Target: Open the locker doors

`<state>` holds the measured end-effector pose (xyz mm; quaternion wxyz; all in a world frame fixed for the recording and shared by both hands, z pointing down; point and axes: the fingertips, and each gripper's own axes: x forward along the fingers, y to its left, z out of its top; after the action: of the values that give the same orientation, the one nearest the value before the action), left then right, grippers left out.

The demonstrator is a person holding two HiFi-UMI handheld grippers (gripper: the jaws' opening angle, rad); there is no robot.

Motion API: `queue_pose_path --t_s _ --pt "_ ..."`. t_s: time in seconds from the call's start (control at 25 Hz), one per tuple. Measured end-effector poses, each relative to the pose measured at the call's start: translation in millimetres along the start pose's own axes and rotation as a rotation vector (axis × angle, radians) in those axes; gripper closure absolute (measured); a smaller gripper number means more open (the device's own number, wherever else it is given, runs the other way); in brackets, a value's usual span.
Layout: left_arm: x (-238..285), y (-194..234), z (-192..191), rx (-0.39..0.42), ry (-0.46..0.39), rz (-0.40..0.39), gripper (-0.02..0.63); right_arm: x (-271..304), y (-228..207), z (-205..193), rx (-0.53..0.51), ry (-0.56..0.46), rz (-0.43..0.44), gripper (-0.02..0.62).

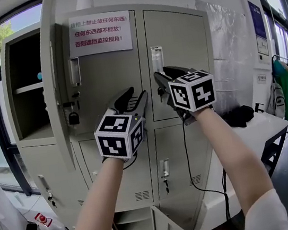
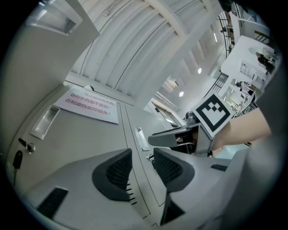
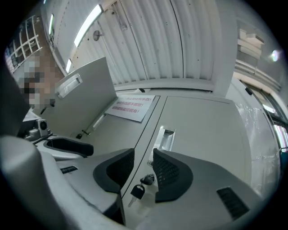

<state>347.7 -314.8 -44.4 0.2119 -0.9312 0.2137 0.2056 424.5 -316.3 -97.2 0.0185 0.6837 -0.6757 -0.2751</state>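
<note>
The grey locker cabinet [image 1: 174, 32] fills the head view. Its top-left door [image 1: 53, 82] stands swung open, showing a shelf inside. The top-middle door [image 1: 112, 84] carries a white notice [image 1: 100, 32] and is closed. The top-right door [image 3: 202, 134] is closed too, with a recessed handle [image 3: 165, 138] and a key [image 3: 137, 191] hanging in its lock. My right gripper [image 1: 160, 75] [image 3: 143, 157] is open just in front of that lock, with nothing between its pads. My left gripper [image 1: 136, 94] [image 2: 141, 157] is open and empty before the middle door.
A padlock [image 1: 73, 117] hangs on the open door. Lower doors have keys in them [image 1: 164, 170], and a bottom door [image 1: 167, 227] hangs open near the floor. To the right, a white table [image 1: 266, 125] holds a black bag [image 1: 240, 116].
</note>
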Motion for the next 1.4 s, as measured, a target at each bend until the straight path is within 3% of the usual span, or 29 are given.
queue_pose_path --t_s 0.2,0.52,0.68,0.88,1.12,1.4 --pt "10 4 2 0.069 -0.019 -0.033 0.446 26 -16 -1 0.086 0.029 -0.012 0.462" --pt "18 15 8 0.084 -0.049 -0.04 0.446 51 -19 -13 0.094 0.122 0.003 0.462" --pt "18 20 2 0.085 -0.034 -0.031 0.446 51 -18 -15 0.136 0.118 0.033 0.476" --pt "19 17 -9 0.054 0.001 -0.046 0.446 43 -16 -8 0.143 0.076 0.033 0.476" --pt "18 -22 -33 0.03 0.073 -0.15 0.442 19 -11 6 0.155 0.027 0.048 0.472" --pt "18 -58 -52 -0.089 0.139 -0.202 0.44 -15 -9 20 0.148 -0.012 0.063 0.463"
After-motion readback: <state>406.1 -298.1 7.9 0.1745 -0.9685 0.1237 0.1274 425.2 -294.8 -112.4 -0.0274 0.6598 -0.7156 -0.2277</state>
